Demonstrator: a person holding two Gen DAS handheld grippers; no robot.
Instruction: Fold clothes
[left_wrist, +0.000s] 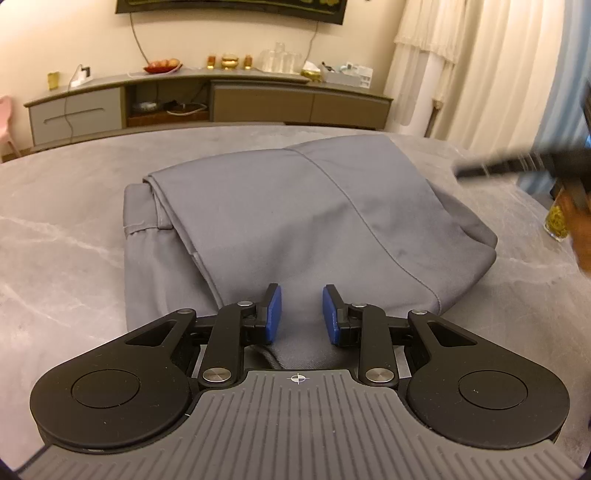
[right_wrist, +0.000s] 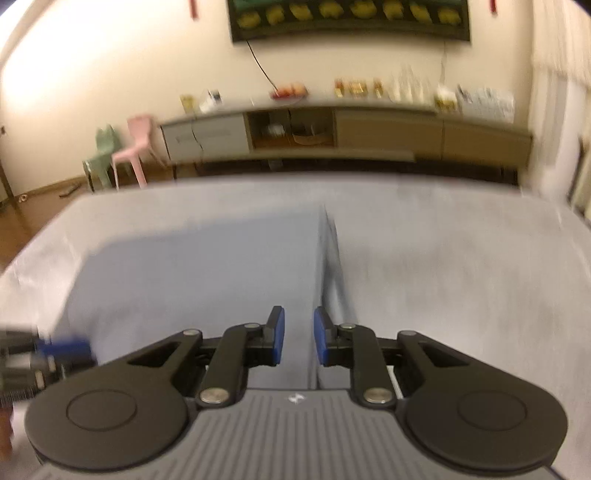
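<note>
A grey garment (left_wrist: 295, 214) lies folded in a thick stack on the grey marbled table (left_wrist: 55, 240), with a seam across its top layer. My left gripper (left_wrist: 301, 291) hovers over the garment's near edge, its blue pads (left_wrist: 273, 310) a little apart and pressing on nothing. In the blurred right wrist view the garment (right_wrist: 203, 277) fills the left half of the table (right_wrist: 443, 258). My right gripper (right_wrist: 298, 314) hangs above the garment's right edge, jaws slightly apart and empty. It shows as a dark blur at the right of the left wrist view (left_wrist: 517, 166).
A long sideboard (left_wrist: 221, 99) with fruit, gold ornaments and glassware runs along the far wall. A glass with yellow contents (left_wrist: 557, 221) stands at the table's right edge. Pink and green chairs (right_wrist: 129, 147) stand far left. Curtains (left_wrist: 480, 74) hang at the right.
</note>
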